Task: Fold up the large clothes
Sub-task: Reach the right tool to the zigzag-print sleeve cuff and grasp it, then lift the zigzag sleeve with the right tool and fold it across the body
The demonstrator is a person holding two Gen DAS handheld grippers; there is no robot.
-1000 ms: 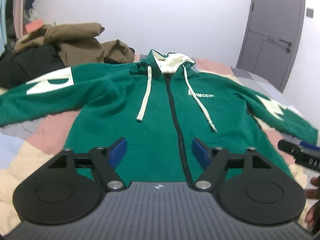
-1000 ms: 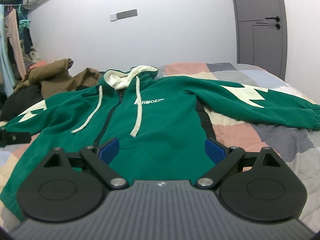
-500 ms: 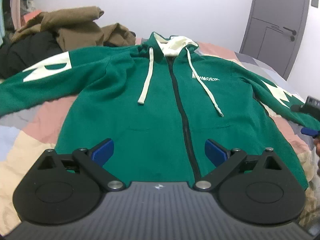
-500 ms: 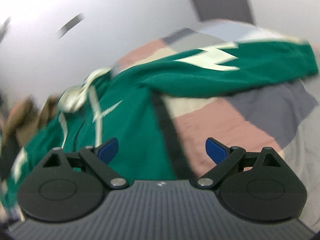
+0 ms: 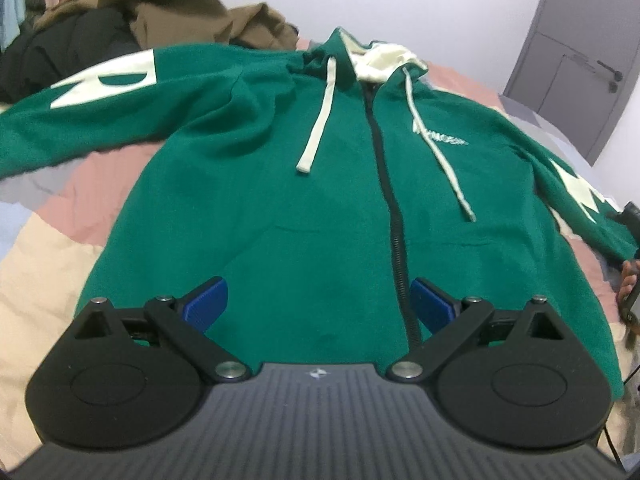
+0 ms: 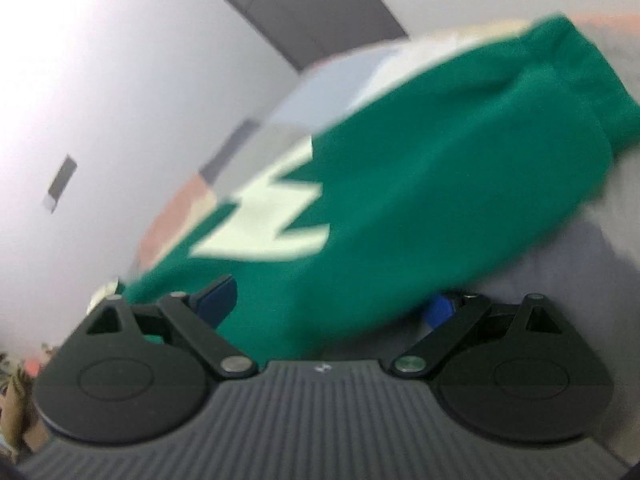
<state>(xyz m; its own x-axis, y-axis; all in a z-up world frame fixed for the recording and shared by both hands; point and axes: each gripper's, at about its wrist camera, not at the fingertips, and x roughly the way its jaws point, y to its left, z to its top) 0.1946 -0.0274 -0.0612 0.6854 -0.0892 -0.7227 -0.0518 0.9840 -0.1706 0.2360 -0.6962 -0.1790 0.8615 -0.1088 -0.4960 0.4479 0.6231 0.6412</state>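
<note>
A green zip hoodie [image 5: 280, 184] with cream drawstrings and hood lining lies spread face up on the bed, both sleeves stretched outward. My left gripper [image 5: 320, 304] hovers open over the hoodie's lower front beside the zip, with nothing pressed between its blue pads [image 5: 206, 304]. The right wrist view is tilted and blurred. It shows the hoodie's right sleeve [image 6: 420, 200], with its cream zigzag patch [image 6: 272, 216], running between the wide-apart fingers of my right gripper [image 6: 328, 304]. Cloth partly covers the right pad [image 6: 438, 314], and I see no pinch on the sleeve.
A patchwork bedspread [image 5: 48, 264] in pink, cream and grey lies under the hoodie. Brown and black clothes [image 5: 160, 12] are piled at the far left. A grey door [image 5: 580, 60] stands at the back right. A person's hand [image 5: 628, 280] shows at the right edge.
My left gripper's jaws have widened and it has sunk closer to the hoodie's front. My right gripper has swung right and rolled, from over the hoodie's body to the right sleeve.
</note>
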